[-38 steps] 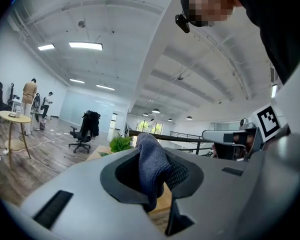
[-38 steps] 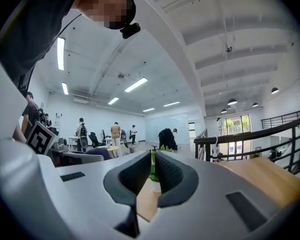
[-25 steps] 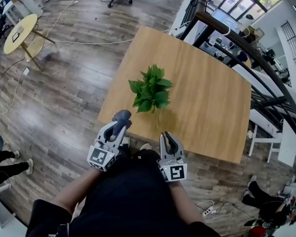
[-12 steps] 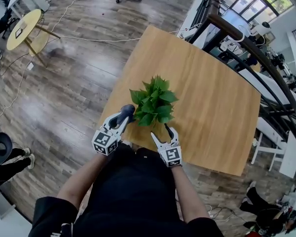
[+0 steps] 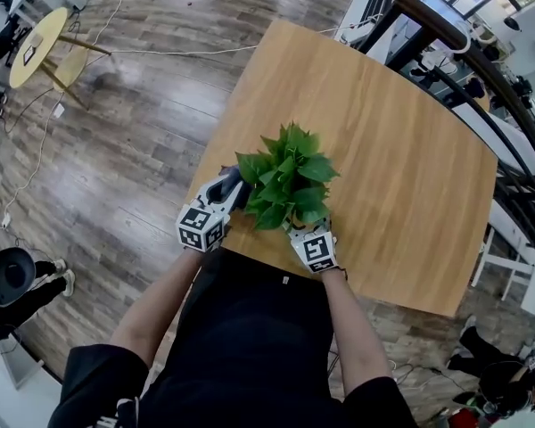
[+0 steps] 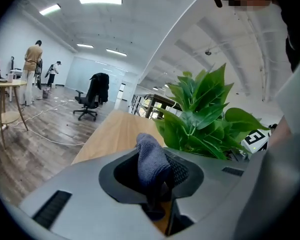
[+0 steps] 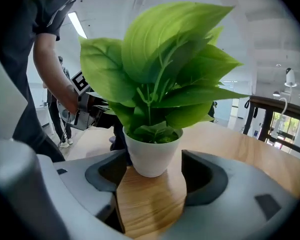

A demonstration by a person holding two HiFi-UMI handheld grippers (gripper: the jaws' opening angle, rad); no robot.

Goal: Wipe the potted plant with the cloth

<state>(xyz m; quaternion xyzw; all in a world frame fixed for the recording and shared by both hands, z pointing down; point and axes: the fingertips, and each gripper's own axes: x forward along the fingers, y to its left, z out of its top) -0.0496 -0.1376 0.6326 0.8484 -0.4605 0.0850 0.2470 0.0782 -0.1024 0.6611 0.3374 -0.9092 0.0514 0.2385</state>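
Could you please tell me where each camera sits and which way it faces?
Head view: on the person's head, facing steeply down at the table; torso and forearms show.
Left gripper view: rides the left gripper, looks along jaws shut on the cloth.
Right gripper view: rides the right gripper, whose jaws, just opening, straddle the pot.
Shared: all see the plant.

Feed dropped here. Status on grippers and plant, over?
Left gripper shut on cloth. Right gripper jaws just opening, pot between them, ungripped. Nothing in the way.

Cloth (image 6: 151, 161) nubby knit; pot (image 7: 152, 154) smooth matt white; table (image 5: 401, 150) satin wood grain; leaves (image 5: 290, 181) glossy.
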